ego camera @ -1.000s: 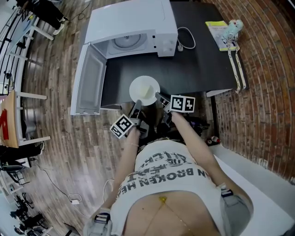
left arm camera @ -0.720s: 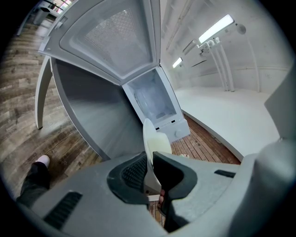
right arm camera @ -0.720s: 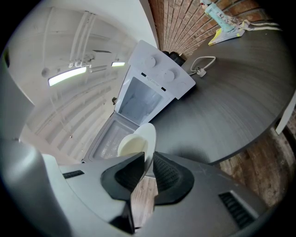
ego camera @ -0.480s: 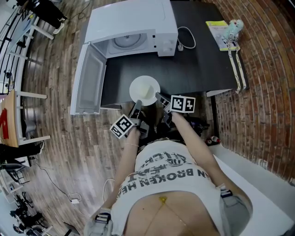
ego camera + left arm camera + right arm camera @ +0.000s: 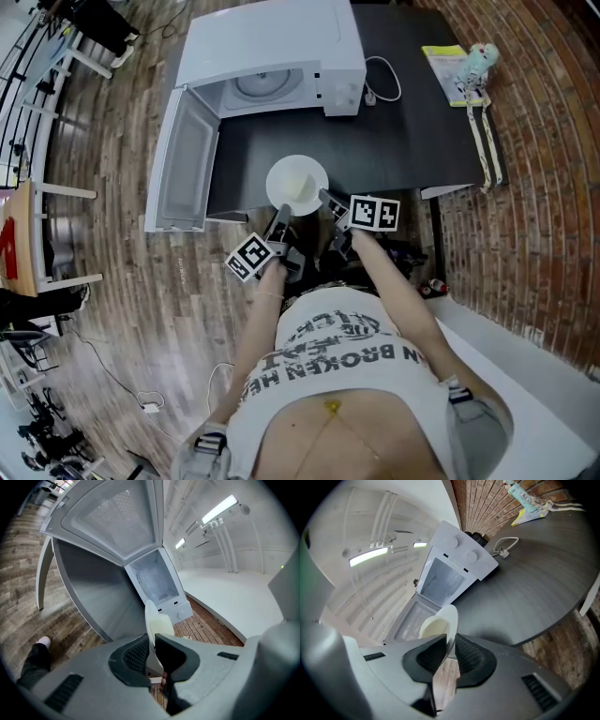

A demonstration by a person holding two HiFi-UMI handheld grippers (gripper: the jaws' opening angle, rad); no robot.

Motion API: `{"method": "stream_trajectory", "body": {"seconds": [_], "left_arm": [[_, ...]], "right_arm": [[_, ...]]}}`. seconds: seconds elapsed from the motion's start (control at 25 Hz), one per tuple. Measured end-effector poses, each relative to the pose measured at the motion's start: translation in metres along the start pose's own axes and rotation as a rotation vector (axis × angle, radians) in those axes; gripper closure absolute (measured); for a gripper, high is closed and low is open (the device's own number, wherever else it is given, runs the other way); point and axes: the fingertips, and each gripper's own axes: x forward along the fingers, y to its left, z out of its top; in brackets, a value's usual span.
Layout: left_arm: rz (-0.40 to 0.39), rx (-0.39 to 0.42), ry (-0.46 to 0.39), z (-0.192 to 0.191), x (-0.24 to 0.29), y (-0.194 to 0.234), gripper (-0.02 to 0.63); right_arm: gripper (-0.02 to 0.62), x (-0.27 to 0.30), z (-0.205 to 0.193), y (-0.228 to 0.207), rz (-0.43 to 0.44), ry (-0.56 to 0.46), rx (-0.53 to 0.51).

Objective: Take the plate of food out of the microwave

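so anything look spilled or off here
Nothing stands out: the round white plate of food looks level, its near rim clamped by the left gripper and right gripper. The door of the white microwave hangs open.

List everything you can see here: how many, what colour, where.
microwave: one, white, door open, table's far left.
table: one, dark grey, centre.
plate: one, white, pale food on it, table's near edge.
cable: one, white, right of microwave.
booklet: one, yellowish, table's far-right corner.
left gripper: one, grey, fingers shut on plate's rim.
right gripper: one, grey, also shut on plate's rim.
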Motion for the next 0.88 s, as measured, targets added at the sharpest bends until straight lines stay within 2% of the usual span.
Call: {"method": "stream_trajectory", "body": {"seconds": [0.88], "left_arm": [[0.007, -0.010, 0.004, -0.0013, -0.0016, 0.0036, 0.561]], "right_arm": [[0.538, 0.0007, -0.0024, -0.0002, -0.004, 0.007, -0.001]]}}
